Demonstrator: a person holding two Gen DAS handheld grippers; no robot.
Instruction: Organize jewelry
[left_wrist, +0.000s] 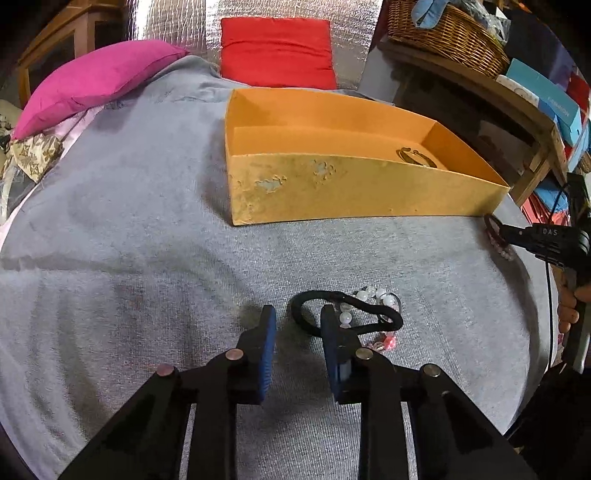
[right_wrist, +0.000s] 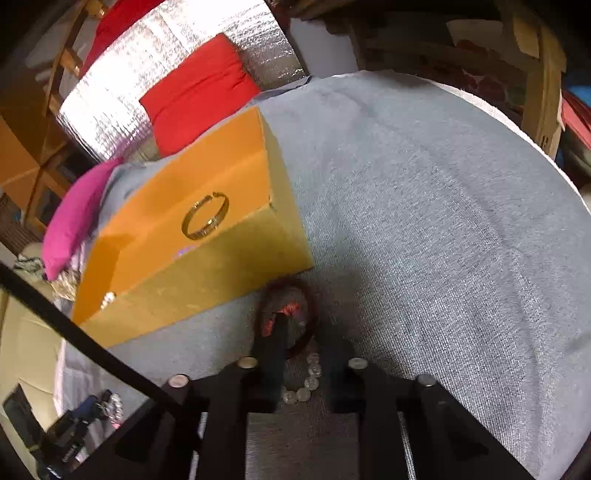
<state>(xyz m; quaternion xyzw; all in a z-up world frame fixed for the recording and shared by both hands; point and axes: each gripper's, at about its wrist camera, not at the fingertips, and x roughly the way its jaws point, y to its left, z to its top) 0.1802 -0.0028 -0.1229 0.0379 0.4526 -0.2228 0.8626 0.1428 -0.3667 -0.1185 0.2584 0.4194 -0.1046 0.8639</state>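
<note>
An orange box (left_wrist: 332, 188) stands on the grey cloth, with a gold bangle (left_wrist: 415, 157) inside; the right wrist view shows the box (right_wrist: 207, 266) and the bangle (right_wrist: 205, 219) too. My left gripper (left_wrist: 297, 319) is open, its right finger inside a black hair tie (left_wrist: 347, 308) that lies among pearl beads (left_wrist: 369, 297). My right gripper (right_wrist: 301, 332) is open around a dark red bangle (right_wrist: 288, 317), with one finger through its ring and clear beads (right_wrist: 306, 384) below. It shows at the right edge of the left wrist view (left_wrist: 502, 234).
A pink pillow (left_wrist: 92, 81) and a red cushion (left_wrist: 277, 51) lie behind the box. A wicker basket (left_wrist: 447, 33) sits on a wooden shelf at the right. The grey cloth (right_wrist: 443, 221) spreads to the right of the box.
</note>
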